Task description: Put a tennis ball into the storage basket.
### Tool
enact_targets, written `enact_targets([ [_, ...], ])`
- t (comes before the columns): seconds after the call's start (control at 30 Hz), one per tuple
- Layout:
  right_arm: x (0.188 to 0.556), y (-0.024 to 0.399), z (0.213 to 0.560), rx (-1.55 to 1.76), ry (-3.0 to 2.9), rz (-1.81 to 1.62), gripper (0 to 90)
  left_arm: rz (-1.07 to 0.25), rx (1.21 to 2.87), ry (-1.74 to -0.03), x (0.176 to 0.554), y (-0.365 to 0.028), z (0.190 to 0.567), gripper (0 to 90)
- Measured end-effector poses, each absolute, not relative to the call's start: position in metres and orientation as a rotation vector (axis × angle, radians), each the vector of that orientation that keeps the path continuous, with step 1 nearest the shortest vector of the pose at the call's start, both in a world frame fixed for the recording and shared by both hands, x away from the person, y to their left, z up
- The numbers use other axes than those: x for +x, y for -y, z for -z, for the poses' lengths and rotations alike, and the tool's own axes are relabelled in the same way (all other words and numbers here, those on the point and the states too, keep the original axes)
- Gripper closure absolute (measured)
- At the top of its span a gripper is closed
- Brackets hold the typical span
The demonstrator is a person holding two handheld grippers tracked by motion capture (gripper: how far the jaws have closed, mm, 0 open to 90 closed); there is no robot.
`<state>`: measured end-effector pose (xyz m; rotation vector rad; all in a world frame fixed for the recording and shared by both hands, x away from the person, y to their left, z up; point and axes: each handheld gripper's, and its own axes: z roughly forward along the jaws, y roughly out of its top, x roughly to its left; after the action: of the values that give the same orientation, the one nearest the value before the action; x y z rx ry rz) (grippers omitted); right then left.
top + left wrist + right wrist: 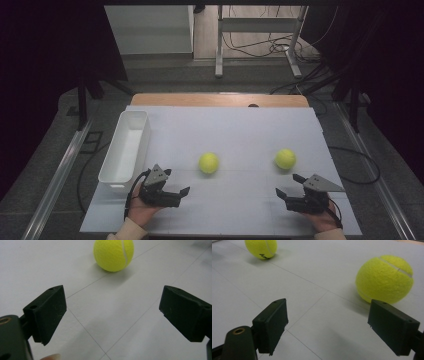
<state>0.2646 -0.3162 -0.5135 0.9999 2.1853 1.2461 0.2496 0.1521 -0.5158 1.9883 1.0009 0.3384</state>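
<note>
Both grippers rested low on the table (240, 125), jaws spread, holding nothing. Left gripper (176, 184) faced 1 tennis ball (208, 163) ahead of it, apart. Right gripper (291, 184) had the other ball (285, 159) just ahead, likely lined up for grabbing. White bin (126, 145) stood beyond the left gripper.

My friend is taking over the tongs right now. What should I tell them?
Left tongs: open, holding nothing, low over the table near the white bin.
Right tongs: open, holding nothing.
Middle ball lies on the white table, ahead of the left tongs. Right ball lies just ahead of the right tongs.
Done: nothing picked up; the bin looks bare inside.
Left: probably grab each ball; the bin seems the likely place for them.
</note>
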Motion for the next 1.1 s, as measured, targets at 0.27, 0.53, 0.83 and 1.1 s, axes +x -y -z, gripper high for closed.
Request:
enact_targets([
  [0.27,0.265,0.316,0.513,1.0,-2.187,-1.252,16.4,-0.319,1.985,-0.998,0.256,-0.149,0.513,8.1],
  [0.53,0.266,0.315,0.514,0.995,-2.191,-1.25,16.4,-0.304,2.0,-0.986,0.261,-0.143,0.512,8.1],
  [0.83,0.266,0.313,0.514,0.993,-2.196,-1.251,16.5,-0.304,1.998,-0.986,0.266,-0.14,0.51,8.1],
  [1.1,0.267,0.313,0.514,0.992,-2.199,-1.252,16.5,-0.301,1.984,-0.972,0.277,-0.136,0.501,8.1],
])
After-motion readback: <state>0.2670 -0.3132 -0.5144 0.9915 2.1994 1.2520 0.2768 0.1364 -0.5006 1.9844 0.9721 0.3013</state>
